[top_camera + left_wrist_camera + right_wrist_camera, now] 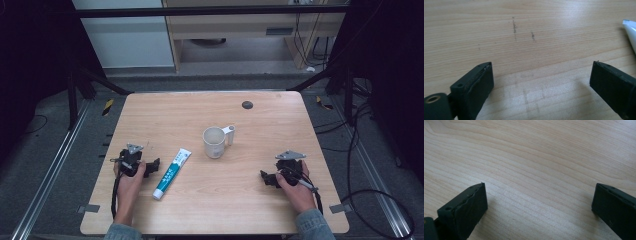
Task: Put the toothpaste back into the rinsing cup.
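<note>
Both claws sit low on the tabletop (260,120), and the mug (215,142) is our landmark in the middle. The left claw (155,164) rests off to the mug's left and a touch nearer the person, jaws spread wide with nothing but bare wood between them in the left gripper view. The right claw (264,176) mirrors it on the mug's other side, also nearer the person, jaws just as wide and empty in the right gripper view.

The toothpaste tube (171,174) lies flat between the mug and the left claw, slanted, its cap end toward the person and its crimped end pointing up toward the mug. It sits just beside the left claw's tips, apart from them; its white end peeks in at the edge of the left gripper view (630,33).

What could go wrong here? My read: the tube is soft and lies low, so jaws coming in too high could skate over it, and a sideways nudge from 1 jaw could roll or spin it away. Squeezing the body hard could buckle it. A lift swung too fast toward the mug might clip its rim or handle and tip it.
</note>
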The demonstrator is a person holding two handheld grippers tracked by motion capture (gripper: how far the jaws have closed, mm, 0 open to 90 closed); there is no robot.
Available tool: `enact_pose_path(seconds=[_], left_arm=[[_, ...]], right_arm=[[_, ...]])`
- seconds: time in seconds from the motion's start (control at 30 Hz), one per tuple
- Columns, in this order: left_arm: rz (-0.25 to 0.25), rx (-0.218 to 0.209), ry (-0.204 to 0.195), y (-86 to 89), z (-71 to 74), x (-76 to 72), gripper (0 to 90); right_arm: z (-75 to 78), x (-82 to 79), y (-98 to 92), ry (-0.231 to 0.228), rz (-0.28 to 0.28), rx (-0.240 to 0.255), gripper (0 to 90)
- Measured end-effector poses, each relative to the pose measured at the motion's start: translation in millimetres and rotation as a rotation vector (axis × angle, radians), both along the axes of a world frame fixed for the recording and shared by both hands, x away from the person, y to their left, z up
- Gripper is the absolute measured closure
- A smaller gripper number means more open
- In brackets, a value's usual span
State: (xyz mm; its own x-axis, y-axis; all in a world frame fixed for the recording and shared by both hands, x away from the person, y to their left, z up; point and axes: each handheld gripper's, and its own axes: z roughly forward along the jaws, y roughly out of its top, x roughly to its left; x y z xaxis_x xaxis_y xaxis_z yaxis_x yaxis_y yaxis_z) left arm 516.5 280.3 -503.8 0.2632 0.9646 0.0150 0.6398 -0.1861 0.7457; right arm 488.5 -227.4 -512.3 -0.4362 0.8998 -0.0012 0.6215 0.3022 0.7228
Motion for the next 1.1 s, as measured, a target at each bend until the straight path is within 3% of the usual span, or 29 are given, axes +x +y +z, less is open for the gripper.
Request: enact_pose_path(seconds=[0.1,0.3,0.47,0.57,0.67,0.87,1.1], left_arm=[[0.012,0.008,-0.048,3.6,8.4,-10.1,3.3],[-0.026,0.029,-0.057,-2.8,25.4,-22.3,3.8],[-0.056,0.064,-0.015,-11.3,40.7,-26.1,5.2],[-0.078,0.089,0.026,-16.5,41.8,-29.1,5.0],[-0.099,0.075,0.041,-19.4,44.5,-31.5,4.5],[-0.139,0.045,0.059,-23.6,48.3,-33.8,6.0],[-0.142,0.043,0.039,-31.3,56.7,-37.0,7.3]], right_arm=[[-0.3,1.8,0.1,-0.002,0.0,-0.002,0.4],[-0.4,1.8,0.1,-0.002,0.0,-0.003,0.4],[-0.3,1.7,0.2,-0.002,-0.001,-0.002,0.4],[-0.4,0.3,0.5,-0.003,-0.011,-0.003,0.6],[-0.2,-0.4,0.6,-0.002,-0.014,-0.001,0.6],[-0.2,-0.4,0.7,-0.002,-0.017,-0.002,0.6],[-0.2,-0.3,0.5,-0.003,-0.015,-0.003,0.6]])
